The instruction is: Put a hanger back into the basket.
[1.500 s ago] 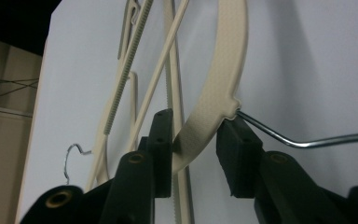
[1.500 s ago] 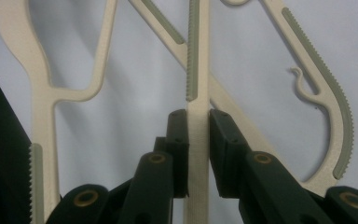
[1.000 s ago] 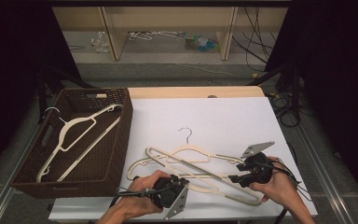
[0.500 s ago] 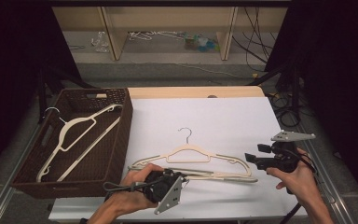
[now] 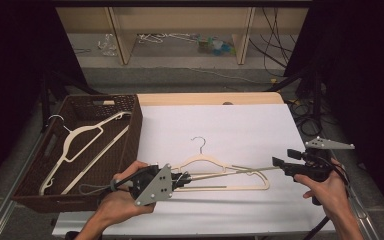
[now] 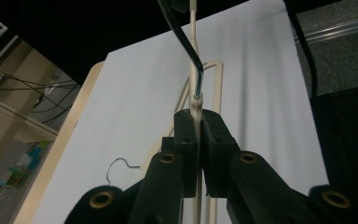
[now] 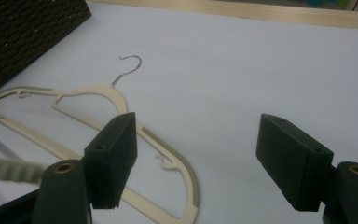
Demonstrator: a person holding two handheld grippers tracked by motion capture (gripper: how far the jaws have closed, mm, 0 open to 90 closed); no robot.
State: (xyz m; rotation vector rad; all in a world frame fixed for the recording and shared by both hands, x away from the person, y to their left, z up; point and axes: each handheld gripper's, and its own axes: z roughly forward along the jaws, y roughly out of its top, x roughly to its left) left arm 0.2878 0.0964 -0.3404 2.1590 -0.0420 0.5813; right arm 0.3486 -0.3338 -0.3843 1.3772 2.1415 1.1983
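Observation:
A cream hanger (image 5: 240, 171) hangs edge-on just above the white table, and my left gripper (image 5: 182, 180) is shut on its near end. In the left gripper view the jaws (image 6: 196, 116) pinch that thin hanger (image 6: 193, 28), whose dark hook curves upward. A second cream hanger (image 5: 205, 161) with a metal hook lies flat on the sheet beneath it. My right gripper (image 5: 286, 157) sits at the lifted hanger's far tip, and its jaws have just been opening. The right gripper view shows the jaws (image 7: 198, 123) wide apart with nothing between them, above the lying hanger (image 7: 98, 93).
A brown wicker basket (image 5: 130, 130) stands at the table's left edge with a cream hanger (image 5: 80, 140) inside. The white sheet (image 5: 240, 125) covers the table, with a wooden edge behind it. Low shelves with clutter stand farther back.
The left gripper has lifted one hanger off the sheet. The right gripper has let go of the hangers and drawn off to the right, with its jaws now wider apart.

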